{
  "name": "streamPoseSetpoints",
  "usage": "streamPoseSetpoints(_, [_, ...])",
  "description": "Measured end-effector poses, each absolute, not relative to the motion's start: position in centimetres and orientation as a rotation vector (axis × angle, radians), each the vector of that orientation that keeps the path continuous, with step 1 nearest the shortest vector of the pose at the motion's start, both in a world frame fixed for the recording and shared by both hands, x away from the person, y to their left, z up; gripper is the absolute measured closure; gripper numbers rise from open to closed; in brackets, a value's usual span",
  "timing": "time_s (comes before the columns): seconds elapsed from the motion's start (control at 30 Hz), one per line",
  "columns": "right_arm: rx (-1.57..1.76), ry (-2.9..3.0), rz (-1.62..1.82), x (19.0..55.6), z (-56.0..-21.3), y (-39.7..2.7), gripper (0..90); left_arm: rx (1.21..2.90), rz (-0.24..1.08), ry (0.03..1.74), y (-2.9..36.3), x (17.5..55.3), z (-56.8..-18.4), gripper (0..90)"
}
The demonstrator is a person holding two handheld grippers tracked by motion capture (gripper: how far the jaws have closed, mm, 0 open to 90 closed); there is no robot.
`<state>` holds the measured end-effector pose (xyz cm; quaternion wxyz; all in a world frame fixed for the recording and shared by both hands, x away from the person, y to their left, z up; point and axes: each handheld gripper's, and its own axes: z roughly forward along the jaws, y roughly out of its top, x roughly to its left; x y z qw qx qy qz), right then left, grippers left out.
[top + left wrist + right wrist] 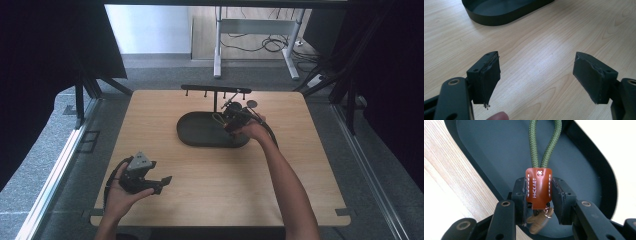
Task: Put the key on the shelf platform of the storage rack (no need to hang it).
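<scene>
A brown leather tab (538, 188) of a green cord keychain (545, 142) is pinched by the right hand-held gripper (539, 195), held over the dark oval tray (200, 135) at the centre of the frame. The left hand-held gripper (536, 77) is spread wide above bare tabletop (544, 50), lower left.

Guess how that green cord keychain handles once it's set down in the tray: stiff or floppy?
Probably floppy: the green cord loop is braided rope and should slump. The leather tab clamped in the right gripper looks grippy, unlikely to slip. Seems light; the dark tray shouldn't shift.
</scene>
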<state>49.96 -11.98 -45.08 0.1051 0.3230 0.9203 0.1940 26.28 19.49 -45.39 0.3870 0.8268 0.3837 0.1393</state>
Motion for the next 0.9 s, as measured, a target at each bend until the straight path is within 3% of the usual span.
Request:
streamPoseSetpoints(0.17, [0.961, 2.725, 0.565, 49.7, -46.2, -11.9, 65.1, 2.104, 0.354, 0.979, 19.4, 26.3, -45.5, 22.2])
streamPoseSetpoints(0.27, [0.977, 2.732, 0.579, 49.7, -46.4, -12.0, 56.9, 2.103, 0.353, 0.979, 19.4, 26.3, -45.5, 22.2])
streamPoseSetpoints(0.47, [0.988, 2.695, 0.609, 49.2, -45.6, -12.1, 49.6, 2.103, 0.354, 0.978, 19.4, 26.3, -45.4, 22.2])
streamPoseSetpoints(0.9, [0.981, 2.644, 0.753, 46.4, -44.1, -14.0, 49.5, 2.121, 0.351, 0.970, 19.0, 26.3, -45.5, 22.2])
